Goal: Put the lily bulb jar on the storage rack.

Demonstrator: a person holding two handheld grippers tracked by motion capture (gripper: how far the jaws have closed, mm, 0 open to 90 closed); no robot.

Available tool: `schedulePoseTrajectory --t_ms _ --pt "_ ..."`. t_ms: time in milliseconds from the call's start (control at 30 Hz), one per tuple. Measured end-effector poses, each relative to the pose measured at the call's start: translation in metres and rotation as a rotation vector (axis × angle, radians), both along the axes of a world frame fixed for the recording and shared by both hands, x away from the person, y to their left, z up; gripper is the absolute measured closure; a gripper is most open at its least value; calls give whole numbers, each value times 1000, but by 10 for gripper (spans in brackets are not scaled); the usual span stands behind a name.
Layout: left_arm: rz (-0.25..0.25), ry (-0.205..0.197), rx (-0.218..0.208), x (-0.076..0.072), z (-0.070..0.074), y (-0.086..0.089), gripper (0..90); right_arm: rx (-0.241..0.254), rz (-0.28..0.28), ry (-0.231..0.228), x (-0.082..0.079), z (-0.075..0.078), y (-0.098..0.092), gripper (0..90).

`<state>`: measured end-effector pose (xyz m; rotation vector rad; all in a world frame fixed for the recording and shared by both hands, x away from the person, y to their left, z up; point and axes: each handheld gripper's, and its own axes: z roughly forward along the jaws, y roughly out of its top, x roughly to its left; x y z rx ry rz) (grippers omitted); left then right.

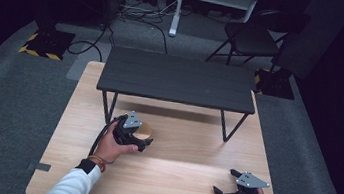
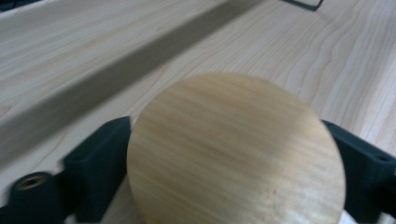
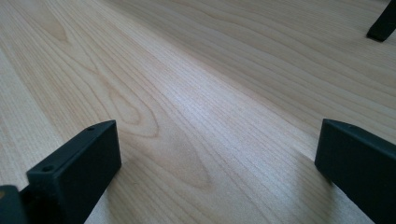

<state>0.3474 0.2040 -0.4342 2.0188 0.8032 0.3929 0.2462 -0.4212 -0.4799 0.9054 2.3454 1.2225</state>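
A light wooden table [image 1: 184, 179] holds a low black shelf [image 1: 177, 80]. The left gripper [image 2: 229, 154] clamps a round wooden disc [image 2: 233, 149]; the right gripper [image 3: 217, 163] rests wide, holding nothing. Placement seems undone.

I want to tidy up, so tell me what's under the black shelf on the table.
Under the black shelf only bare table and the shelf's shadow show. The strip beneath its back half is hidden by the top. The wooden ball sits in front of it, in the left tongs.
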Motion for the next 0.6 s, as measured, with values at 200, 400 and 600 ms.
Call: schedulePoseTrajectory --t_ms 200,400,600 --pt "-23 -22 23 1 2 -3 237 0 1 0 0 0 0 0" --pt "-13 -15 44 -2 7 -5 239 -1 2 -1 1 0 0 0" --pt "-13 -5 23 -6 21 1 239 -1 2 -1 1 0 0 0"
